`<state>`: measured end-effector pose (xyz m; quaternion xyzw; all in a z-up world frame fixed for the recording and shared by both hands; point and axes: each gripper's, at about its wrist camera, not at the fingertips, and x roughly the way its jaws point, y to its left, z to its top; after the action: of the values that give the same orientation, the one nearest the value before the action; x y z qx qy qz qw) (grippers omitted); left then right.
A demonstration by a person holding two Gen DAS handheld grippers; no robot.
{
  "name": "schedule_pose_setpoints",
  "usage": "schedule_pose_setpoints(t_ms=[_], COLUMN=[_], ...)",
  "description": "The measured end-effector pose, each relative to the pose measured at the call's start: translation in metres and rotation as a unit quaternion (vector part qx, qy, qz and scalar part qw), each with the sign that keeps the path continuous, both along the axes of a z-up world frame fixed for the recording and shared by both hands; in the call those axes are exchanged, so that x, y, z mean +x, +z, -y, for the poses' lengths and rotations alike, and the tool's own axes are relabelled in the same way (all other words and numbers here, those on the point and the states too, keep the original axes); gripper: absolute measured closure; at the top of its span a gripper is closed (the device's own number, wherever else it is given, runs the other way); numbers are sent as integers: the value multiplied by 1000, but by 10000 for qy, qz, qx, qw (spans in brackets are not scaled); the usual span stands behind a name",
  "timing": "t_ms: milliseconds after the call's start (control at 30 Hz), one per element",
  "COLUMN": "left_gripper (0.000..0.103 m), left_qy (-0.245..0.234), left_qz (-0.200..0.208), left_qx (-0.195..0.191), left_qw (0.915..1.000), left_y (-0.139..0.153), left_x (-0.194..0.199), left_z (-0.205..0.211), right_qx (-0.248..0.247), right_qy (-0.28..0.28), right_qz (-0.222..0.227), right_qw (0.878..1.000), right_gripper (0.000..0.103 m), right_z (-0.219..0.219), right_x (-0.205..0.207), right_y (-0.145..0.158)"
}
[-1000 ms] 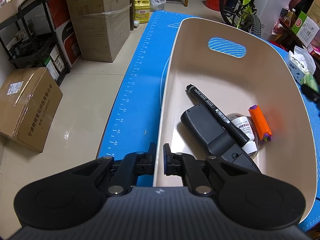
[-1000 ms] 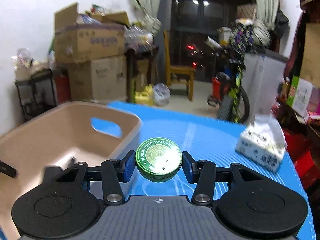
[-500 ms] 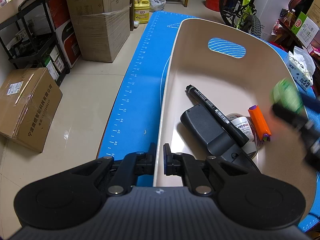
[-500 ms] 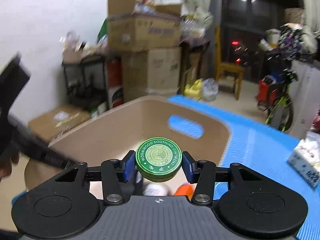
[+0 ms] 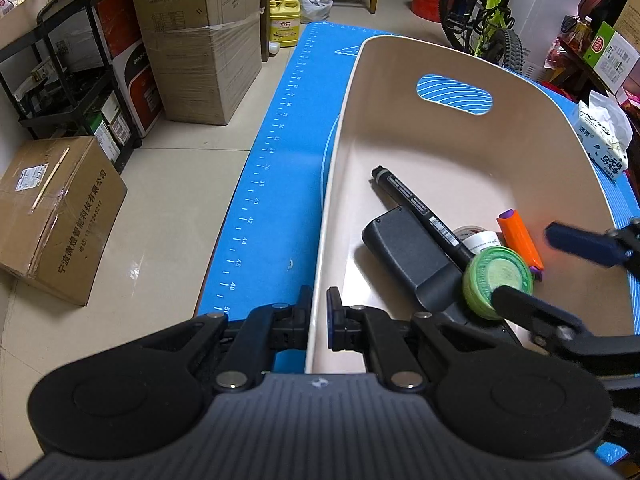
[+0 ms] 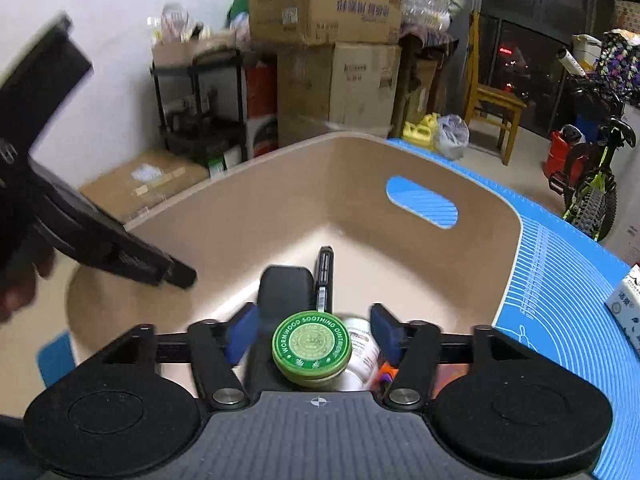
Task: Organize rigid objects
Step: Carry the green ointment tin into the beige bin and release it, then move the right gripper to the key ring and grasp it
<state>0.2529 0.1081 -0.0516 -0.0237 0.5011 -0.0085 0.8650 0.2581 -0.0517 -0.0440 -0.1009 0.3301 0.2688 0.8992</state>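
A beige bin [image 5: 440, 148] stands on the blue mat [image 5: 288, 160]. My left gripper [image 5: 319, 312] is shut on the bin's near rim, one pad on each side of the wall. Inside lie a black marker [image 5: 412, 204], a flat black device [image 5: 404, 248], a white roll [image 5: 482, 238] and an orange piece [image 5: 520, 236]. My right gripper [image 6: 314, 334] hangs over these things with its jaws opening. The green ointment tin [image 6: 312, 346] sits between the pads with a gap on each side, low over the pile. The left wrist view shows the tin [image 5: 498, 276] too.
A tissue pack [image 5: 604, 144] lies on the mat right of the bin. Off the mat's left edge the floor holds cardboard boxes [image 5: 52, 216] and a black shelf rack [image 5: 68, 80]. A bicycle [image 5: 488, 28] and a wooden chair [image 6: 492, 108] stand behind.
My right gripper carried the green tin from above the mat to over the bin's contents, then its jaws parted and the tin slipped lower, free of the pads. The left gripper stayed put.
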Motion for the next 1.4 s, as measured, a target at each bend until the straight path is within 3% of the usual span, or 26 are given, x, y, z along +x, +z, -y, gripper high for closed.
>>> schedule_pose_setpoints(t_ms=[200, 300, 467, 600, 833, 1033, 1300, 1400], left_gripper=[94, 94, 94, 94, 94, 94, 94, 94], left_qy=[4, 6, 7, 8, 11, 12, 10, 7], left_qz=[0, 2, 12, 12, 10, 11, 14, 17], left_qx=[-12, -21, -33, -30, 0, 26, 22, 16], left_qw=[10000, 10000, 10000, 10000, 10000, 10000, 10000, 10000], left_y=[0, 0, 1, 1, 1, 1, 1, 1], left_x=[0, 0, 0, 0, 0, -1, -1, -1], left_z=[0, 0, 0, 0, -2, -2, -1, -1], right_qx=[475, 447, 331, 318, -163, -479, -913, -1194], right_qy=[-560, -1016, -1640, -1798, -1406, -1071, -884, -836], right_qz=[661, 1067, 984, 685, 158, 13, 259, 506], right_qw=[9951, 9881, 9810, 9808, 9898, 9931, 9916, 9880], right_gripper=[30, 28, 28, 29, 31, 34, 38, 44], right_z=[45, 74, 121, 144, 135, 109, 91, 88], right_x=[-10, -12, -4, 3, 5, 4, -1, -3], right_y=[22, 31, 19, -4, -56, -79, -92, -92])
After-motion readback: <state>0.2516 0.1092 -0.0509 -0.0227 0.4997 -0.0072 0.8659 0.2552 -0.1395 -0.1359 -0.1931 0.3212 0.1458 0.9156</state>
